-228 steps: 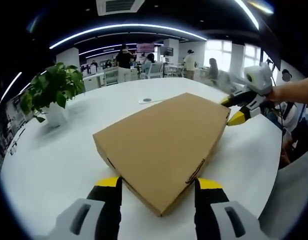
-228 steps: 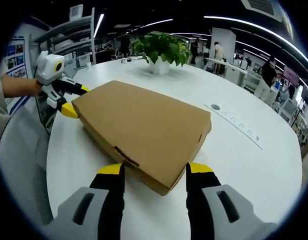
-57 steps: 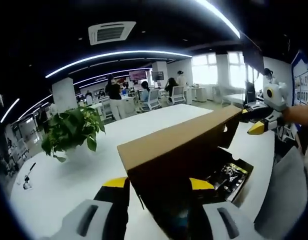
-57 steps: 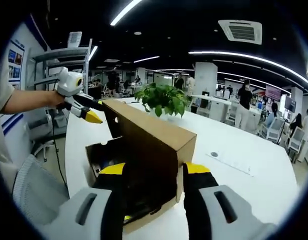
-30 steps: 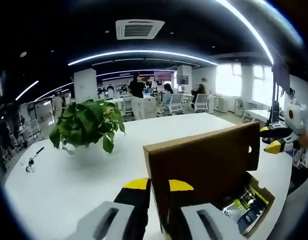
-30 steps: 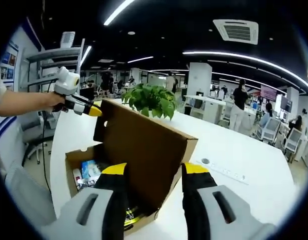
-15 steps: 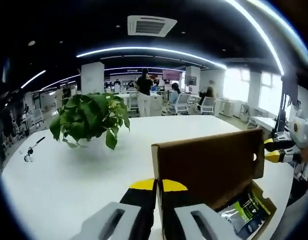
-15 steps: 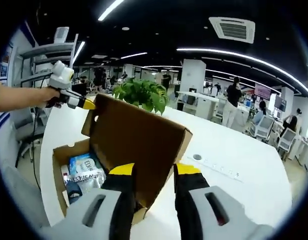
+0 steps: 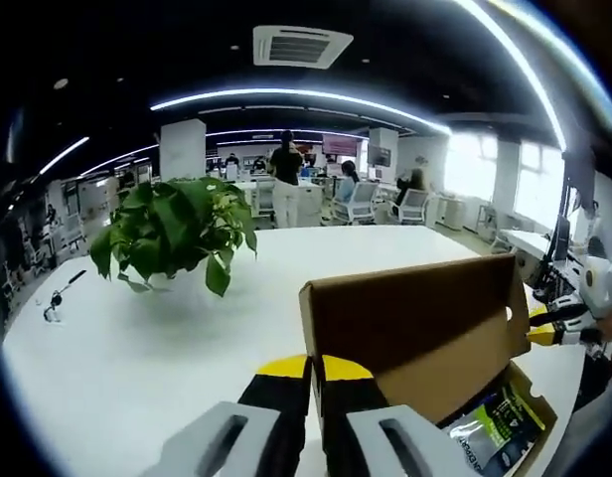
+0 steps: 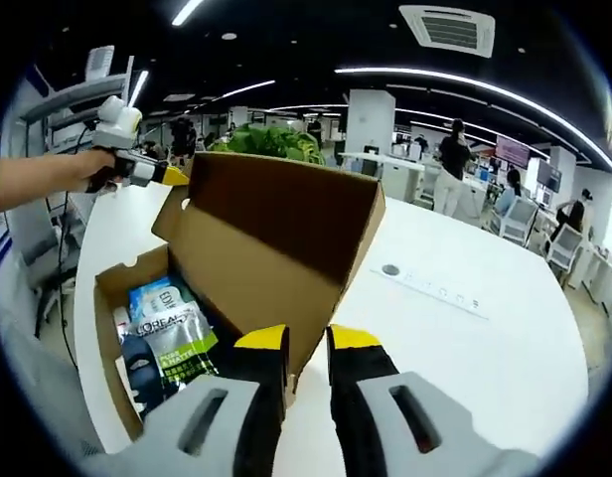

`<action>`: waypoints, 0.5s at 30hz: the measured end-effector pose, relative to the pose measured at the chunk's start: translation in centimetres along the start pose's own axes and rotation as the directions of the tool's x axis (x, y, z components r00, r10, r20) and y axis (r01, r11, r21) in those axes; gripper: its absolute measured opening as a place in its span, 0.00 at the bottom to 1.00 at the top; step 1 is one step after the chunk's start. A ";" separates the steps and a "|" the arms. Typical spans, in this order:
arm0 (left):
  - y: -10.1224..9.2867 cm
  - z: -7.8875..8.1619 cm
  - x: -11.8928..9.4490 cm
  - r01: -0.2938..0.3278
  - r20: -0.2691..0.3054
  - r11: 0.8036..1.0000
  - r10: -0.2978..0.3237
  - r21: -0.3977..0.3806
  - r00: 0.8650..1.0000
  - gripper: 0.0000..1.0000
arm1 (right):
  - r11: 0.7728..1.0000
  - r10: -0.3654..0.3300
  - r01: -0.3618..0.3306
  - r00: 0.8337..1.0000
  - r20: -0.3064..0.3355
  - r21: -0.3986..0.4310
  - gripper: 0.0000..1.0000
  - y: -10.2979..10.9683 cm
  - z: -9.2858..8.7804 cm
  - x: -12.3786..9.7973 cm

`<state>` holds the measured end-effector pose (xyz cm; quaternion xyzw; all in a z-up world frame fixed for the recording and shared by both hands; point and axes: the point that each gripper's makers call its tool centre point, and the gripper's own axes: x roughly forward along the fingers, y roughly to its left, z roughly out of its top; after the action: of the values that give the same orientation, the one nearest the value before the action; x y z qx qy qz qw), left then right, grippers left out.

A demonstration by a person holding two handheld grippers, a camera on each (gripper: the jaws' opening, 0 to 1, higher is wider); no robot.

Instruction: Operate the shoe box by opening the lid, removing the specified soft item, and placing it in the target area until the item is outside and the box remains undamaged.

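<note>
Standing raised, the corrugated cardboard lid (image 10: 276, 234) hides much of the shoe box (image 10: 122, 283) interior. Left gripper (image 9: 315, 370), jaws nearly together, pinches one lid corner; right gripper (image 10: 304, 343) likewise clamps the other. Glossy soft packets (image 10: 172, 338) lie inside, print partly legible. White round table (image 9: 137, 338); leafy potted plant (image 9: 172, 234), pot hidden.

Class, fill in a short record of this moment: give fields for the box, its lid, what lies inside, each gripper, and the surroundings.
box: cardboard shoe box on a white table
lid: lid raised, box open
contents: packets, still inside
left gripper: left gripper jaws closed on one lid corner
right gripper: right gripper jaws closed on the other lid corner
surroundings: potted plant on the table, office behind
</note>
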<state>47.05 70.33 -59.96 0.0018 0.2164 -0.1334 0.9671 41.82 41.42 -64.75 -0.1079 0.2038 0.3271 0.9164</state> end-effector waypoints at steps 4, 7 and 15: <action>0.1 -0.1 0.3 0.002 -0.004 1.000 -0.002 0.000 1.000 0.02 | 1.000 -0.017 0.017 1.000 -0.013 -0.015 0.08 -0.3 -0.4 0.3; 0.0 -0.5 0.4 0.008 -0.020 1.000 -0.008 -0.004 1.000 0.03 | 0.999 -0.032 0.032 0.999 -0.016 -0.016 0.05 -0.8 -0.5 0.3; -0.2 -3.7 -0.1 0.006 -0.100 1.000 -0.008 -0.025 0.995 0.05 | 0.999 -0.032 0.031 0.999 -0.013 -0.016 0.04 -1.2 -0.5 0.7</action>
<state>45.34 70.35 -63.27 -0.0043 0.2664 -0.1339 0.9545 42.94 40.70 -65.46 -0.1205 0.2056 0.3135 0.9192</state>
